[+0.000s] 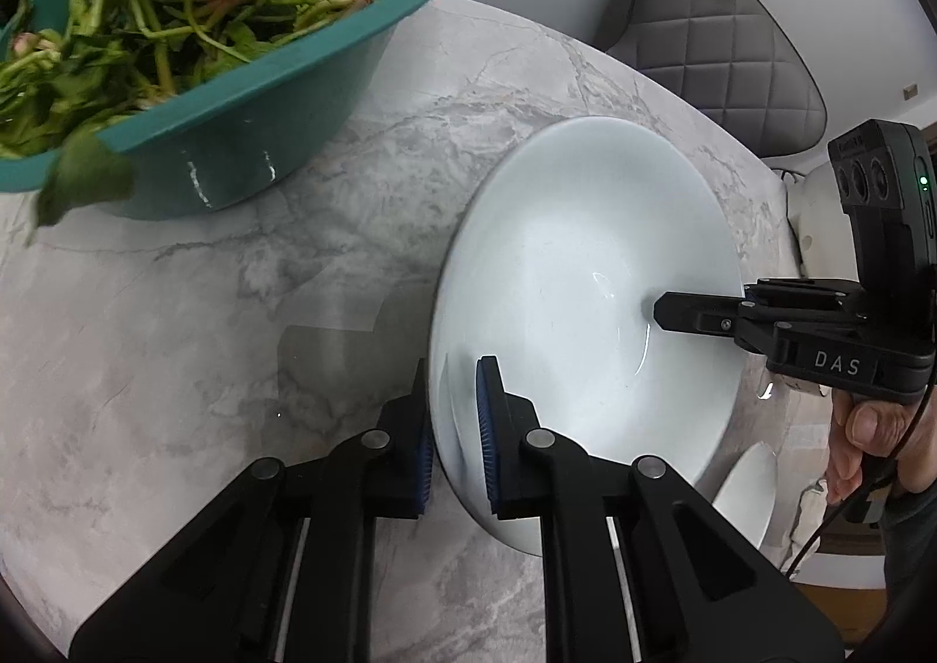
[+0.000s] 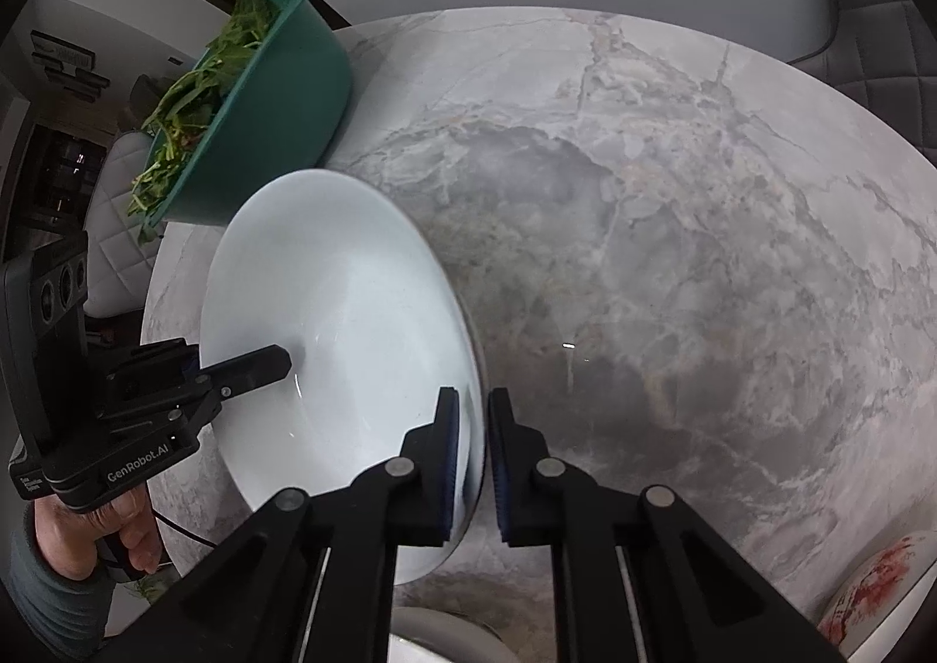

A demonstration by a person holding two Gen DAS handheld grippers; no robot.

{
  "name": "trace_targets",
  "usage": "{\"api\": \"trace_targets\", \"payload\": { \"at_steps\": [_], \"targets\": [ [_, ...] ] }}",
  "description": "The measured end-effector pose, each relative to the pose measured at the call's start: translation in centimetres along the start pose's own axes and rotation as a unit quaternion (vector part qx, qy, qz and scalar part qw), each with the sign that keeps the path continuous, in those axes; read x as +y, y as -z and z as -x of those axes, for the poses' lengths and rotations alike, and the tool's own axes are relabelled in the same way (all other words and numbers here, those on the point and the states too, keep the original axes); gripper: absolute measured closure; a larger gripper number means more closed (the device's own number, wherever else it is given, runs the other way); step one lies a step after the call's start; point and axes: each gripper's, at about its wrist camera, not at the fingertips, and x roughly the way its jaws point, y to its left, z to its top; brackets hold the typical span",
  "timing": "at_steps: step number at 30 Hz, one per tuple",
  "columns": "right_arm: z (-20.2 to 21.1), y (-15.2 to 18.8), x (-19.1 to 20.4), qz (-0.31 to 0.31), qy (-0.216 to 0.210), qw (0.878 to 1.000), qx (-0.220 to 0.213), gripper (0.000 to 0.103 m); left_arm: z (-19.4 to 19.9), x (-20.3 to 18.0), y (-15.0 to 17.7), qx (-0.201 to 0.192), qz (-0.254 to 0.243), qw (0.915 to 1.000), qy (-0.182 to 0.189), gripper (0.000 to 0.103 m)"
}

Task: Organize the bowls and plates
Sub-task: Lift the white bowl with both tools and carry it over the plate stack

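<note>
1. White bowl (image 1: pixel 585 288), wide and shallow, gripped on opposite rims by two hand-held grippers above a grey marble table (image 1: pixel 234 341); appears lifted and tilted rather than resting flat, though contact with the tabletop cannot be ruled out.
2. Left gripper (image 1: pixel 460 446) closed onto the bowl's rim at about 7 o'clock in the left wrist view, one blue-padded finger inside the bowl and one outside, so the thin wall is pinched between the pads.
3. Right gripper (image 2: pixel 468 464) clamped the same way on the far rim, seen at about 5 o'clock of the bowl in the right wrist view, one finger inside, one outside.
4. Two-sided hold likely chosen because the bowl is broad and smooth; a single pinch on one edge would probably let it swing or slip.
5. Teal basin (image 1: pixel 246 95) heaped with leafy greens (image 1: pixel 175 7) at 11 o'clock in the left wrist view, standing on the table apart from the bowl, seemingly not part of the sorting.
6. Smaller white dish (image 1: pixel 746 493), partly hidden past the bowl's lower edge at 4 o'clock in the left wrist view, a possible stacking spot.
7. Red-stained plate (image 2: pixel 872 593) at the table edge at 4 o'clock in the right wrist view.
8. Quilted grey chair (image 1: pixel 720 36) beyond the table at 1 o'clock in the left wrist view.
</note>
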Motion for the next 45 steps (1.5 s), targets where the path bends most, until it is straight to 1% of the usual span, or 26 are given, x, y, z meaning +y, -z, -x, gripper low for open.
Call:
{"api": "trace_targets", "payload": {
  "at_steps": [2,5,9,12,15,17,19,22,27,31,37,41,45],
  "targets": [
    [0.5,0.3,0.7,0.006,0.000,1.000,0.000,0.091,1.3,0.0,0.5,-0.007,0.001,1.0000,-0.001,0.092],
    [1.5,0.8,2.8,0.027,0.002,1.000,-0.002,0.090,3.5,-0.1,1.4,-0.018,0.005,0.9998,-0.003,0.092],
    [2.5,1.7,5.0,0.039,-0.005,0.999,-0.003,0.090,6.3,0.1,3.0,-0.030,0.007,0.9994,-0.016,0.092],
    [2.6,1.8,5.5,0.025,-0.012,1.000,-0.003,0.090,7.2,0.5,4.3,-0.031,0.014,0.9992,-0.021,0.092],
    [3.0,2.0,6.2,0.014,-0.025,1.000,-0.006,0.089,8.4,1.0,5.4,-0.034,0.027,0.9990,-0.006,0.092],
    [3.3,2.3,6.7,0.019,-0.023,1.000,-0.004,0.089,9.2,1.3,5.8,-0.034,0.028,0.9990,-0.003,0.092],
    [3.3,2.3,7.4,0.023,-0.019,1.000,0.000,0.089,9.7,1.8,6.3,-0.032,0.028,0.9991,-0.007,0.092],
    [2.5,2.4,7.5,0.008,-0.018,1.000,0.009,0.089,9.0,2.7,6.6,-0.019,0.043,0.9989,0.000,0.092],
    [0.0,1.8,6.2,-0.031,-0.015,0.999,0.029,0.088,6.2,4.1,6.5,0.010,0.070,0.9975,0.003,0.092],
    [-1.1,1.1,5.0,-0.052,-0.013,0.998,0.035,0.088,5.1,4.5,6.1,0.013,0.076,0.9970,0.005,0.092],
    [-1.6,0.5,3.4,-0.063,-0.016,0.997,0.038,0.090,4.2,4.7,5.5,0.021,0.076,0.9969,0.006,0.092],
    [-1.8,0.0,3.2,-0.057,-0.005,0.998,0.036,0.090,3.4,4.7,4.6,0.019,0.070,0.9973,-0.006,0.092],
    [-1.5,-0.7,3.3,-0.048,-0.003,0.998,0.029,0.090,3.8,4.7,4.4,0.007,0.069,0.9975,-0.017,0.092]
  ]
}}
